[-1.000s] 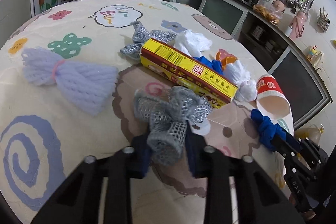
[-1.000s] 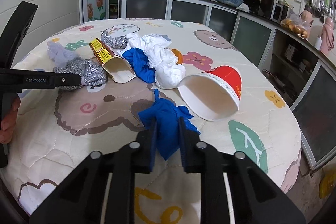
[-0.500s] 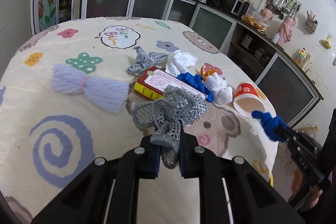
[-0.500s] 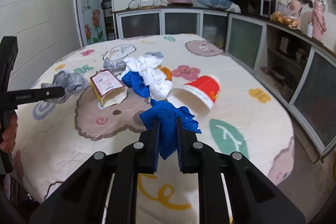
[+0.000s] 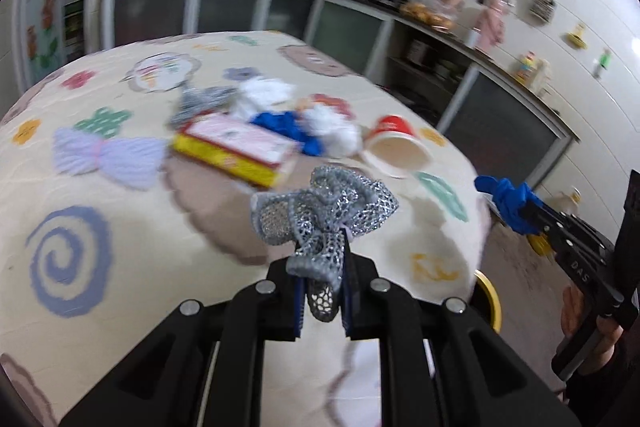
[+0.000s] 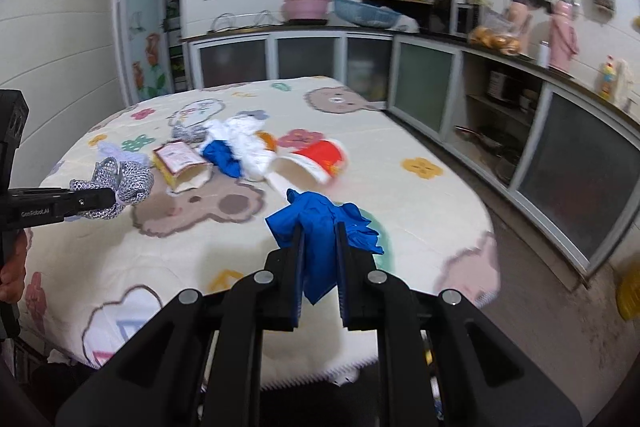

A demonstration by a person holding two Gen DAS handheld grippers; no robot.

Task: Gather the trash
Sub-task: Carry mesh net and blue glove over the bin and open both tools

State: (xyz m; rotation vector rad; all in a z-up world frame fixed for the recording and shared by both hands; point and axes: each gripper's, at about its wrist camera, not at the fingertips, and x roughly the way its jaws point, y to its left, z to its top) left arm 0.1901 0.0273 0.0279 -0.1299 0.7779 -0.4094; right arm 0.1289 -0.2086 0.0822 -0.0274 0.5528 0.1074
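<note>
My left gripper (image 5: 322,263) is shut on a crumpled silver mesh wrap (image 5: 324,211), held up off the table near its front edge. My right gripper (image 6: 319,239) is shut on a crumpled blue glove (image 6: 320,223), lifted above the table's near right side. Each gripper shows in the other view: the right gripper (image 5: 516,213) with the blue glove (image 5: 510,201) at the far right, the left gripper (image 6: 110,197) with the silver mesh (image 6: 120,183) at the far left. On the table lie a yellow and red carton (image 5: 234,147), a red paper cup (image 5: 394,147), white crumpled paper (image 5: 332,131), another blue glove (image 5: 288,127), a lilac foam net (image 5: 110,157) and a second silver mesh (image 5: 200,101).
The round table (image 6: 400,163) wears a cream cartoon-print cover. Kitchen cabinets (image 6: 560,147) run along the back and right. Something yellow (image 5: 490,299) stands on the floor below the table's right edge. A hand (image 5: 588,319) grips the right tool's handle.
Both grippers have pulled back and up from the table, carrying the silver mesh and the blue glove. The pile of trash now looks smaller and farther away.
</note>
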